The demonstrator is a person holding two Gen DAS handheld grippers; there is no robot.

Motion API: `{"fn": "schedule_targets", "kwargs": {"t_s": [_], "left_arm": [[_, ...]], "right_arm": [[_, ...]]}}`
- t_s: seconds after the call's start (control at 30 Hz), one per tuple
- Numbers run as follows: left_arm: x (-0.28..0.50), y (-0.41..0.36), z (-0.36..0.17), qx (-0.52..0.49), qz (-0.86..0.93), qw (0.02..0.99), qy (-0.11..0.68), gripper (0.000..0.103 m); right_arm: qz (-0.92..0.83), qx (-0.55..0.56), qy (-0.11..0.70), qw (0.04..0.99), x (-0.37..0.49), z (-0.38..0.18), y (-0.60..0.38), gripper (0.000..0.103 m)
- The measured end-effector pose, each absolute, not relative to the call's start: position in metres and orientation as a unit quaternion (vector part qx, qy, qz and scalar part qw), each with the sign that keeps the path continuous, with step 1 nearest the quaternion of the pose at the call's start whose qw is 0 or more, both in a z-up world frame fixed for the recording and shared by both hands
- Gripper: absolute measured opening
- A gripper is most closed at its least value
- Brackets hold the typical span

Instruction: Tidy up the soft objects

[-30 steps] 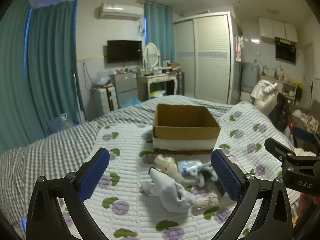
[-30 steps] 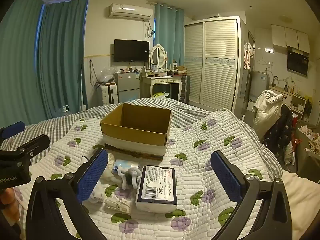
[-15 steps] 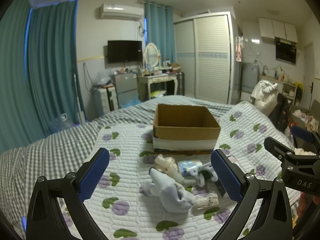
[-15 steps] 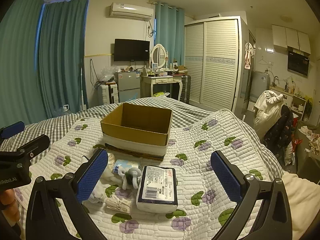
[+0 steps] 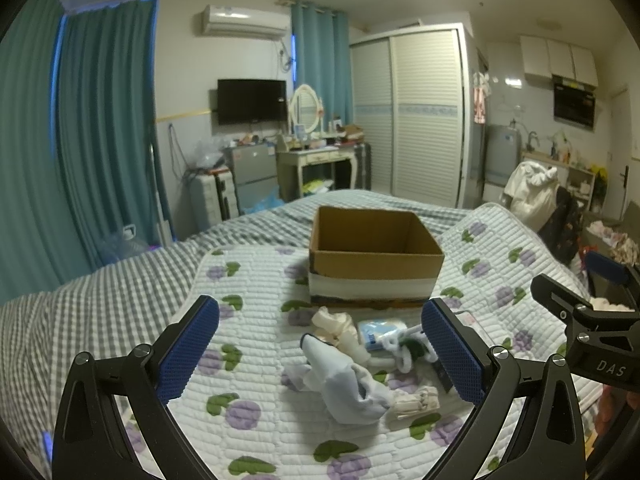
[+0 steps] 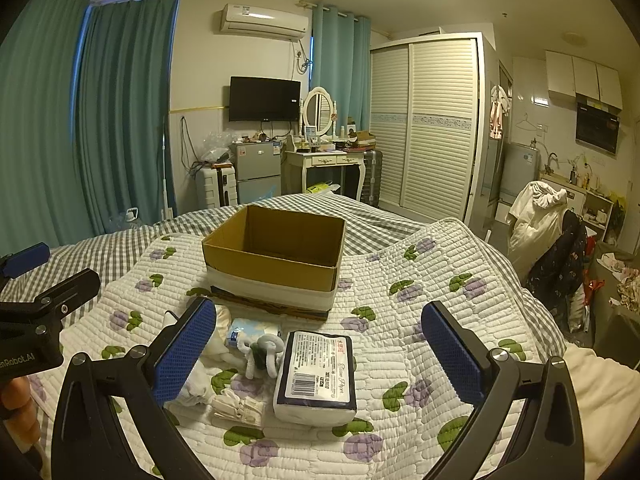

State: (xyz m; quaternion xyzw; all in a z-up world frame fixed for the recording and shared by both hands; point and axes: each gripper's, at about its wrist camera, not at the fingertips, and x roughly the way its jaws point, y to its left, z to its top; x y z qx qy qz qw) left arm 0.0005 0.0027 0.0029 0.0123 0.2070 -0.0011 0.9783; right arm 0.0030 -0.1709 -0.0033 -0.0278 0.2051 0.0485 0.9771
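A: Looking from the left wrist, where do the soft things lie against the cardboard box (image 5: 376,258)?

B: All on the near side of the box, on the flowered quilt (image 5: 256,400). A cream sock (image 5: 336,330) sits just in front of the box's near wall; a pale blue cloth (image 5: 344,384) lies nearer the camera than that. A small blue-and-white packet (image 5: 378,330) and a white-and-green knotted thing (image 5: 406,350) lie to the right of the sock, and a folded cream bundle (image 5: 416,400) is nearest of all.

A: And the left gripper (image 5: 320,354)?

B: Its blue pads stand wide apart, holding nothing. The pile lies between them in the view, lower than the pads, untouched.

A: The right gripper (image 6: 320,354)?

B: Also spread wide and empty. From its own camera, a wrapped tissue pack (image 6: 316,376) lies in front of the box, between the fingers, nearer the left pad. The knotted thing (image 6: 260,354) is just left of the pack, the blue-and-white packet (image 6: 250,330) behind it toward the box.

A: Anything inside the box?

B: Only bare cardboard walls show; I cannot see the bottom.
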Motion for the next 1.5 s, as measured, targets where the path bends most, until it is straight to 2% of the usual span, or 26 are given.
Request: {"fn": "schedule_targets", "kwargs": {"t_s": [1.5], "left_arm": [[0.0,0.0024,0.0042,0.011,-0.001,0.979,0.202,0.103]], "right_arm": [[0.049,-0.03,0.207,0.977,0.0006,-0.001,-0.1715,0.103]]}}
